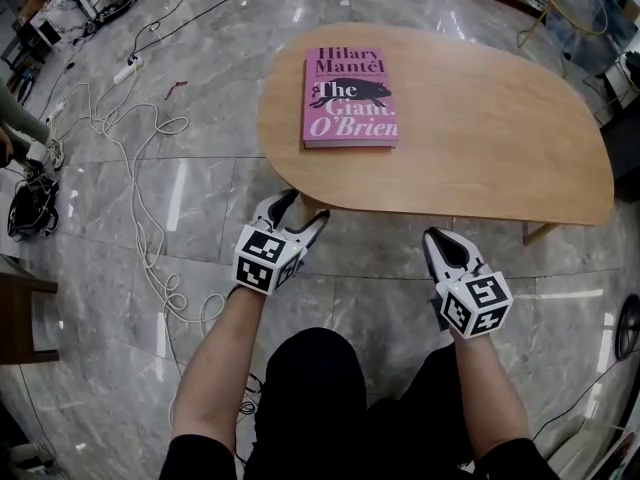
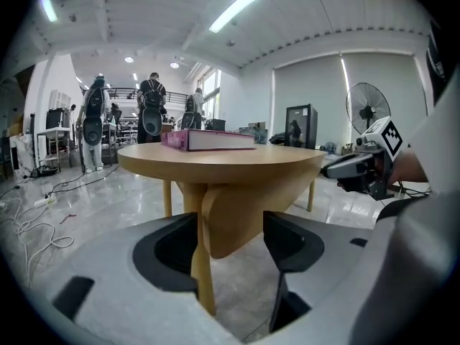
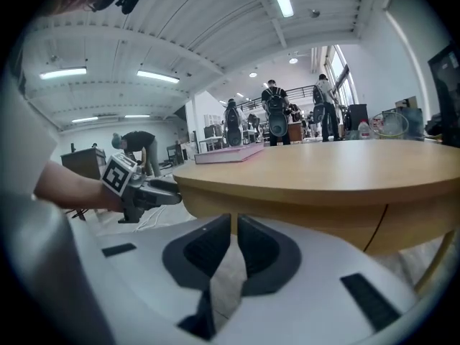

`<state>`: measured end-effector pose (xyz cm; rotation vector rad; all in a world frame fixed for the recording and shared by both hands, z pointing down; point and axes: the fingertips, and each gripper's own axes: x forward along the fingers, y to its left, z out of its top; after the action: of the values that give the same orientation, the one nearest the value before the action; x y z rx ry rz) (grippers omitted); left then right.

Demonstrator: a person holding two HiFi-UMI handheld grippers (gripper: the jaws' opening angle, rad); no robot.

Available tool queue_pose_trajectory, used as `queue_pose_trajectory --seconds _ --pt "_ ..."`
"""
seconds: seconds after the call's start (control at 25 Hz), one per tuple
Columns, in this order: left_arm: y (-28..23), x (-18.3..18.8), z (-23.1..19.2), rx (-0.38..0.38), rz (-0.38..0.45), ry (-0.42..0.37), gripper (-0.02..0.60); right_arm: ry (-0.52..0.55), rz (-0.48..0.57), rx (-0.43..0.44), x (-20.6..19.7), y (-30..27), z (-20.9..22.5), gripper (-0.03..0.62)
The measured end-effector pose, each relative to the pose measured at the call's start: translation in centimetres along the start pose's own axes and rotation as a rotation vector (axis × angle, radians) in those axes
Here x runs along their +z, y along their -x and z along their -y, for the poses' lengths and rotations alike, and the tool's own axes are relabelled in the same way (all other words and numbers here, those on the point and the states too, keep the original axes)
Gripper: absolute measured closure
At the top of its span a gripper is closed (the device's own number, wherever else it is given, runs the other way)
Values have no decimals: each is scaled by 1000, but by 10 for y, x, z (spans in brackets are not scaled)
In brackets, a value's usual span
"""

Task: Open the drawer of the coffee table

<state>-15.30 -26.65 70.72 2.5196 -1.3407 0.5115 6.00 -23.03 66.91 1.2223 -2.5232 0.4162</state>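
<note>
Shows the left gripper (image 1: 303, 210) spread wide with nothing between its jaws, and the right gripper (image 1: 432, 238) nearly closed, also empty. Just beyond stands the coffee table (image 1: 480, 158), with a pink book (image 1: 350, 96) on top. Probably means a stiff, light wooden drawer under that top, best hooked by the curved front panel (image 2: 241, 207). Reveals no handle anywhere; hides the drawer from above.

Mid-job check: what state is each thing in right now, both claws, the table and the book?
Left claw: open, pads pressing nothing; a wooden table support shows between them.
Right claw: shut, empty.
Coffee table: upright, no drawer pulled out.
Book: closed, flat on the tabletop, cover up.
</note>
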Motion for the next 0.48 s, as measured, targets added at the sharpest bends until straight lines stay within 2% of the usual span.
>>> queue_pose_trajectory --seconds 0.12,0.2,0.32,0.48 --pt "-7 1 -4 -13 -13 -24 285 -9 -8 17 -11 -3 -2 557" --pt "-9 2 -6 -17 -23 -34 308 -14 -16 27 -17 -2 -4 557" --pt "-16 6 -6 -22 -14 -19 339 -17 -23 21 -21 6 -1 557" --pt "-16 6 -6 -37 -7 -30 347 -26 -19 2 -24 13 5 559"
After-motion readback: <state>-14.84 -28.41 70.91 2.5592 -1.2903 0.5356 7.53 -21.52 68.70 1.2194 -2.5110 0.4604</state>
